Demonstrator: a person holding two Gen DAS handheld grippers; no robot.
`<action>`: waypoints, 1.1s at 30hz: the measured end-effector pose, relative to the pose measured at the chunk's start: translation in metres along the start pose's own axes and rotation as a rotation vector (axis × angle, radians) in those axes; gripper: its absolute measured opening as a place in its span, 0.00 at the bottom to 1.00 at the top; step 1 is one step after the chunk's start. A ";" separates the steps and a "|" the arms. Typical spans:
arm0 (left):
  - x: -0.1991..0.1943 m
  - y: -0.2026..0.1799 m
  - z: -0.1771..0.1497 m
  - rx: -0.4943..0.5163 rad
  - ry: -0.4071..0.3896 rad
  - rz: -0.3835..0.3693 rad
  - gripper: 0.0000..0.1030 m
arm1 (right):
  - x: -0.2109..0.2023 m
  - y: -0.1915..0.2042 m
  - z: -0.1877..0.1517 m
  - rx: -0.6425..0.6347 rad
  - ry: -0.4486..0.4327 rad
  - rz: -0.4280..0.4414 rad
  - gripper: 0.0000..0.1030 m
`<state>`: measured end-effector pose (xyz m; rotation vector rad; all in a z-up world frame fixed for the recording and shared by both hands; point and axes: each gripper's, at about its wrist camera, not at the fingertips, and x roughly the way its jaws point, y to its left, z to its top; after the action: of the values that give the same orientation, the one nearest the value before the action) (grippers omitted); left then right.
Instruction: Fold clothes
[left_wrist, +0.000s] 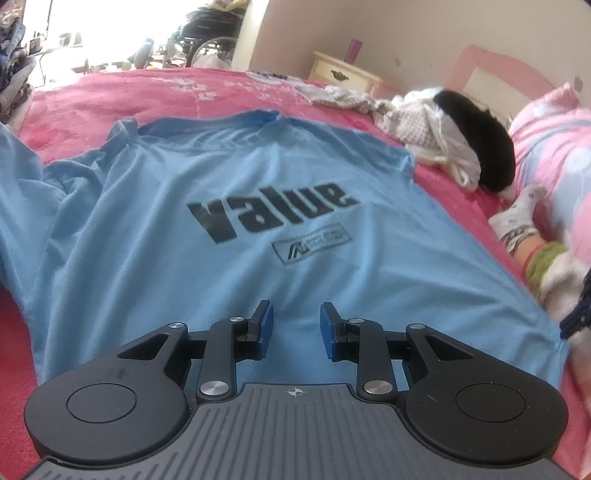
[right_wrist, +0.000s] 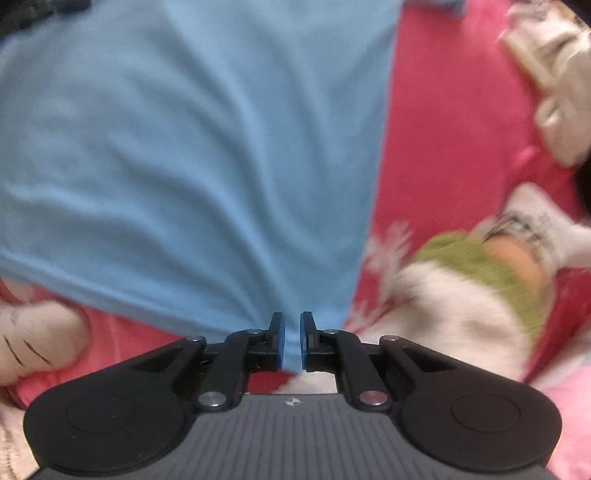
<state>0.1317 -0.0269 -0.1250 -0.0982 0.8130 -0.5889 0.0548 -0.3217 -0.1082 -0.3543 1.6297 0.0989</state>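
A light blue T-shirt (left_wrist: 236, 177) printed "value" lies spread, wrinkled, on the pink bed (left_wrist: 110, 96). The left gripper (left_wrist: 296, 325) hovers over it, jaws spread; the right gripper (right_wrist: 291, 341) pinches its hem.

Bed under pink floral bedspread (left_wrist: 147, 96). Pink headboard (left_wrist: 491, 62) against beige wall (left_wrist: 406, 29), far right. Cream nightstand (left_wrist: 343, 70) beside it. Far left: blown-out bright window (left_wrist: 110, 26), wheelchair (left_wrist: 210, 33) near it.
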 end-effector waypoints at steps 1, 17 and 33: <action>-0.004 0.001 0.002 -0.009 -0.013 -0.004 0.27 | -0.012 -0.001 0.003 0.018 -0.043 0.007 0.09; -0.025 0.082 0.023 -0.290 -0.108 0.277 0.27 | -0.039 0.079 0.227 0.169 -0.728 0.408 0.13; -0.016 0.097 0.011 -0.359 -0.045 0.307 0.27 | -0.103 0.241 0.378 -0.038 -0.660 0.683 0.44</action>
<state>0.1754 0.0610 -0.1358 -0.3078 0.8631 -0.1467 0.3523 0.0275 -0.0789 0.2134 1.0278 0.6898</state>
